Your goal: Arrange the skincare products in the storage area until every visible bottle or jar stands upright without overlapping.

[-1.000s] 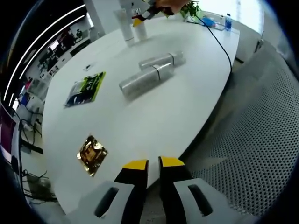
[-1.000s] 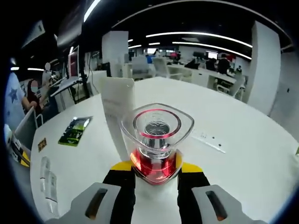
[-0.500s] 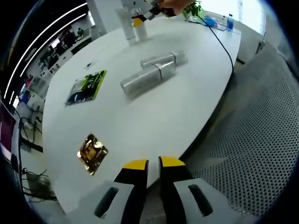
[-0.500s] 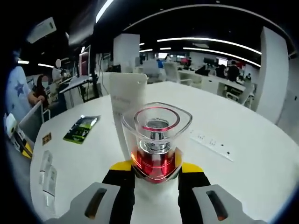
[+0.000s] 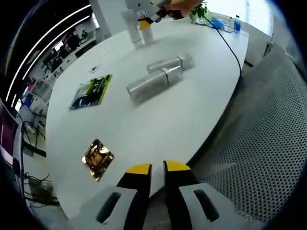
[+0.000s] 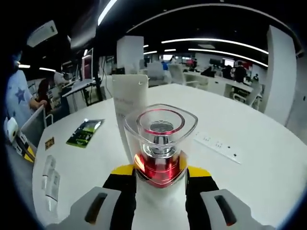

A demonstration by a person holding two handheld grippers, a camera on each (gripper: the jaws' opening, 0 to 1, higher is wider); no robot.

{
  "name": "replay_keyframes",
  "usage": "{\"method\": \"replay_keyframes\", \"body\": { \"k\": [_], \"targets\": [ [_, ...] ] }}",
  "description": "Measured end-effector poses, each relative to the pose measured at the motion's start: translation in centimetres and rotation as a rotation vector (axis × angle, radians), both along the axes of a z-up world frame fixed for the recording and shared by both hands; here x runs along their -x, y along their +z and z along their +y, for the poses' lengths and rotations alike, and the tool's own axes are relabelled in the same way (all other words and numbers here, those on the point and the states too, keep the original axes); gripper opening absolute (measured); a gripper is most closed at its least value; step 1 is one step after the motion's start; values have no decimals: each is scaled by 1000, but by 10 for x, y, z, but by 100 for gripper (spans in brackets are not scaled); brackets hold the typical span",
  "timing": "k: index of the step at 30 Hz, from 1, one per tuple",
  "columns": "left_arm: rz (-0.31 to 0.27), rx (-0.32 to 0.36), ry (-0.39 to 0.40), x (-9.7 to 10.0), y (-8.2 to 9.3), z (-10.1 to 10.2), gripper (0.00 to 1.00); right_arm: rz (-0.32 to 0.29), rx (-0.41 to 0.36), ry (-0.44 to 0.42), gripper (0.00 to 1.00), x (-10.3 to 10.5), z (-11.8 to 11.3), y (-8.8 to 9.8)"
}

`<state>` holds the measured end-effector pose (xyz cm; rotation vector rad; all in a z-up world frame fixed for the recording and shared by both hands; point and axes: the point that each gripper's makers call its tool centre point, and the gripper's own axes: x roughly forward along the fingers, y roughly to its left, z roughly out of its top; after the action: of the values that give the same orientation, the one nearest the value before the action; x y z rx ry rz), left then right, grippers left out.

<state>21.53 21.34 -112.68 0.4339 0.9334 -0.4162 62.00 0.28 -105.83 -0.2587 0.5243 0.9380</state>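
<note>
The right gripper (image 6: 160, 175) is clenching a red bottle with a clear cap (image 6: 160, 143) between its yellow-tipped jaws, upright, directly ahead of it; a white tube (image 6: 128, 108) is standing just behind the bottle. The left gripper (image 5: 152, 168) is hovering at the near edge of the white table (image 5: 158, 115), jaws nearly together and gripping nothing. Well ahead of it, two silver tubes (image 5: 153, 82) are lying side by side. Its view is also showing a gold packet (image 5: 97, 159) ahead-left and a green packet (image 5: 91, 91) farther off.
</note>
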Motion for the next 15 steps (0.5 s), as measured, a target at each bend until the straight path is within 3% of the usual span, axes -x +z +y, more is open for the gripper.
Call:
{"method": "replay_keyframes", "body": {
  "k": [6,15],
  "targets": [
    [-16,-4,13,-2,3,2,9,15,31,-18,45,5,-4,-3],
    [-20,-5,8,-2,3,2,8,32,88,13,44,14,-6,-8]
  ]
}}
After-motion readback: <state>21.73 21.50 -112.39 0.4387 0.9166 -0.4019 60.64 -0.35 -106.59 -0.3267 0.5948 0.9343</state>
